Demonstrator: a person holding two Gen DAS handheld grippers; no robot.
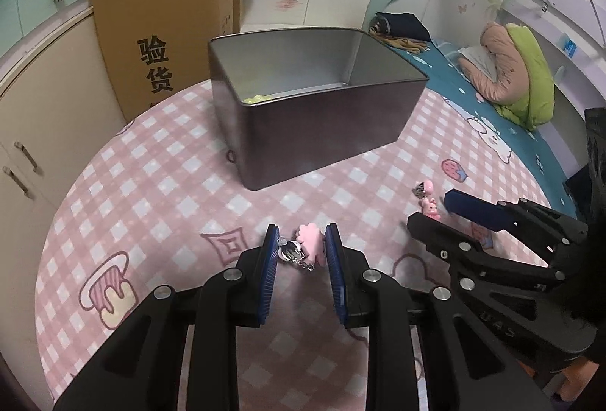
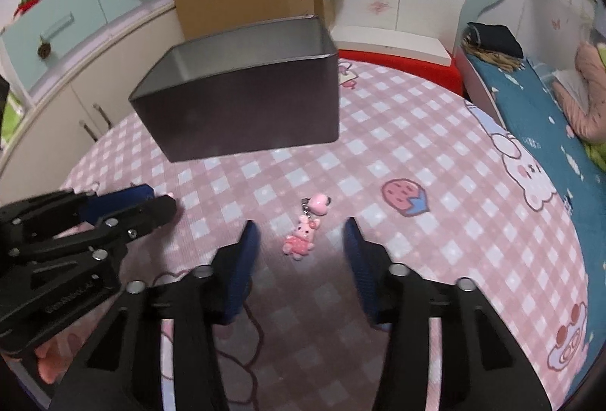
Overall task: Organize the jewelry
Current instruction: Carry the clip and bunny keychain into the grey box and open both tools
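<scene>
The left gripper pinches a pink charm; the right gripper, jaws spread, straddles the bunny charm near the table's front edge, not yet in the tin.

We see the tin far on the tablecloth, two charms near, cardboard box behind.

My left wrist camera looks steeply down along its fingers, close over the table, facing the tin. My right one does likewise from beside it; both share the tin and the table.
</scene>
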